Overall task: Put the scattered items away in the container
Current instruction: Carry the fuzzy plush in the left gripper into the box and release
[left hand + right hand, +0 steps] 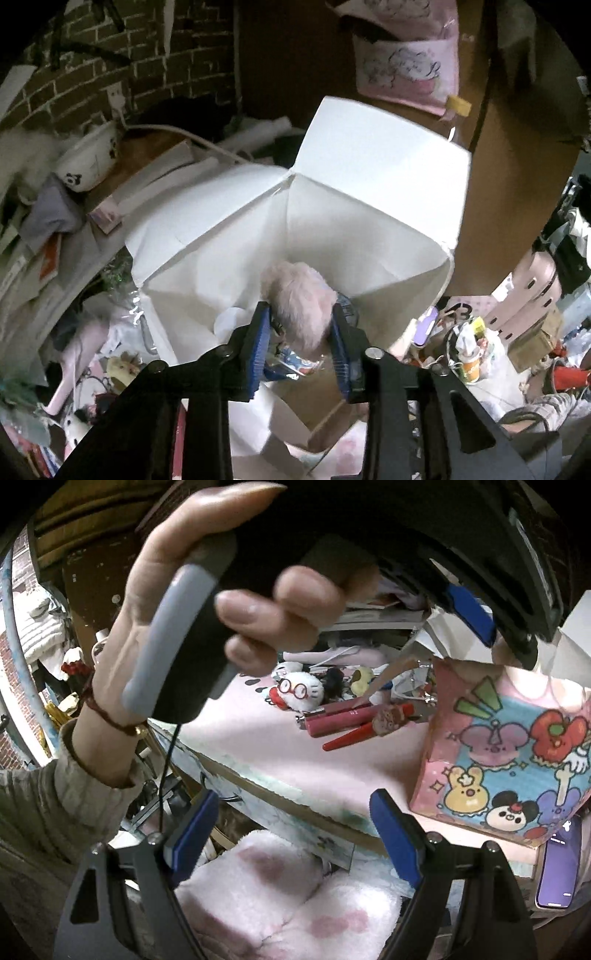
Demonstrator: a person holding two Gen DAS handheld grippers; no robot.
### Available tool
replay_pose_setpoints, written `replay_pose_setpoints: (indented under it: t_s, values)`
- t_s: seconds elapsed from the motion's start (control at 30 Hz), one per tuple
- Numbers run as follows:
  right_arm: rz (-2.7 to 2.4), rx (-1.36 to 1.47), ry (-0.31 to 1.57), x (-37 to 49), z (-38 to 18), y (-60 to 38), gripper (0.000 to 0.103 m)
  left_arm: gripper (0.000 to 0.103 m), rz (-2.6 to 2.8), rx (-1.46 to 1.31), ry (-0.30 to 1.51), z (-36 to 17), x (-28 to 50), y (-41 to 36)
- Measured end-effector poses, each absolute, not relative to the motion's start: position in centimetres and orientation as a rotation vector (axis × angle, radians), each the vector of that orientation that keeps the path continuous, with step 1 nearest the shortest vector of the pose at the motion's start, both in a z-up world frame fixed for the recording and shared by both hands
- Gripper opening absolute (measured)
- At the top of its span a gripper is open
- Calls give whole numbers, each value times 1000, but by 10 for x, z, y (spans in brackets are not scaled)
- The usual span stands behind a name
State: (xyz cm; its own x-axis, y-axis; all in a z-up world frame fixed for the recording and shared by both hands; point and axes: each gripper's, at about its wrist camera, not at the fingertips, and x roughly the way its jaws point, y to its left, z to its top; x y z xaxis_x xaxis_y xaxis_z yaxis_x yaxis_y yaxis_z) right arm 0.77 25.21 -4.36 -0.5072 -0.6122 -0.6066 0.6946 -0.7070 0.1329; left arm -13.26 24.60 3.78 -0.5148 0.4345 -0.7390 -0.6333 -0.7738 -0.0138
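My left gripper [301, 326] is shut on a pale pink fluffy plush [299, 299] and holds it over the open mouth of a white paper bag [343, 192]. In the right wrist view the bag's pink cartoon-printed front [509, 753] stands on a pink table [266, 746]. Scattered on the table lie a white plush with red glasses [301, 692], pink and red pens [354, 720] and a small yellow plush [364, 675]. My right gripper [295, 834] is open and empty, below the table's edge. The person's left hand [177, 602] holds the left gripper's handle above.
A purple phone [559, 864] lies at the table's right front corner. A pink fluffy cushion [280, 897] sits below the right gripper. Clutter surrounds the bag: a white bowl with panda print [88, 162], papers, a bottle [471, 363] and a brick wall [110, 74] behind.
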Motion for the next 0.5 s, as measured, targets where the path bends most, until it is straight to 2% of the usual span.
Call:
replay_pose_setpoints:
  t_s: [0.1,0.17,0.2,0.5]
  values:
    - [-2235,824,154,5,-45,255,82,43,2291,-991,352,37,-132,246]
    - [-2239,832,141,3,-47,257,82,64,2305,-970,341,39,-131,245]
    - [-2241,839,136,2,-49,257,82,68,2308,-963,335,40,-131,244]
    - [-2252,844,116,-5,-54,251,82,71,2386,-862,276,58,-125,219]
